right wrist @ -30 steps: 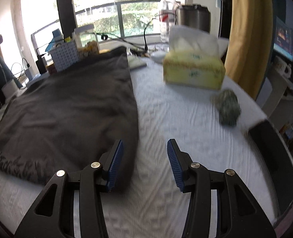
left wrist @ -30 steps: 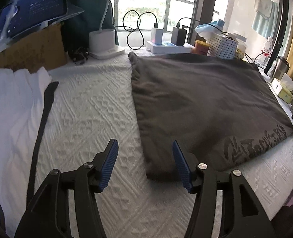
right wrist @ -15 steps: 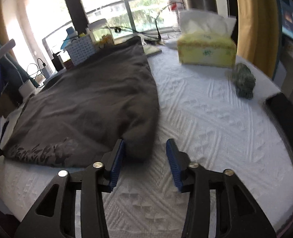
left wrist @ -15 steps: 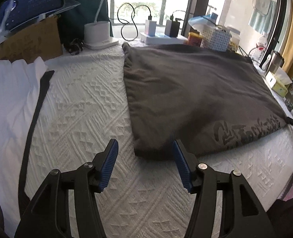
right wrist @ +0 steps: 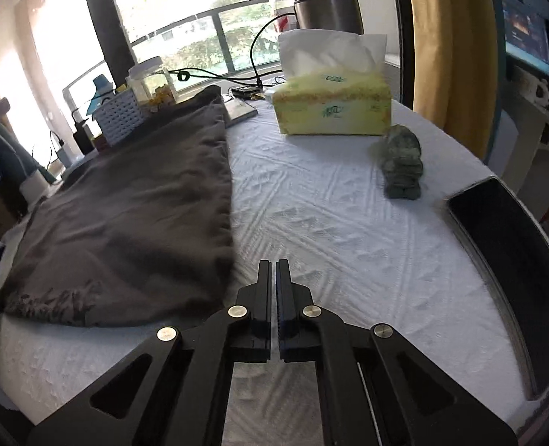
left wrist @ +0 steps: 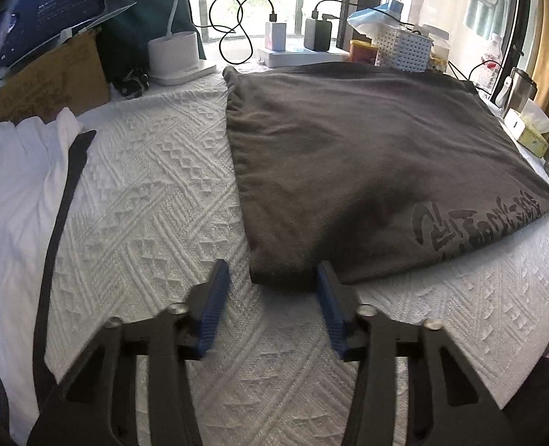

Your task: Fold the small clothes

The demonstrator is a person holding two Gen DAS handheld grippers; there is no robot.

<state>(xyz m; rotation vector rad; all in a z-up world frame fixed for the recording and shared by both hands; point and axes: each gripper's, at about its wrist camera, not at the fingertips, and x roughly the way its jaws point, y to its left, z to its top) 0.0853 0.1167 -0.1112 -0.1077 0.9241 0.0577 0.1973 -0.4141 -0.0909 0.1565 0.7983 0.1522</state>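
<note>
A dark grey folded garment (left wrist: 367, 148) with a black print along its near edge lies flat on the white textured cover (left wrist: 155, 193). My left gripper (left wrist: 270, 286) straddles the garment's near left corner. Its jaws are closing, and the blue pads (left wrist: 215, 297) stand a little off the cloth on either side. In the right wrist view the same garment (right wrist: 125, 215) lies to the left. My right gripper (right wrist: 273, 267) is shut just right of the garment's near right corner, over bare cover, with nothing visible between its pads.
A white garment with a black strip (left wrist: 14, 186) lies at the left. At the back stand a cardboard box (left wrist: 44, 85), lamp base (left wrist: 174, 55), chargers and white basket (left wrist: 404, 46). A tissue box (right wrist: 334, 111), green crumpled object (right wrist: 403, 163) and dark flat device (right wrist: 497, 241) sit at the right.
The left jaws have narrowed around the garment's near left corner. The right jaws have shut and shifted right; the corner that lay between them now lies to their left.
</note>
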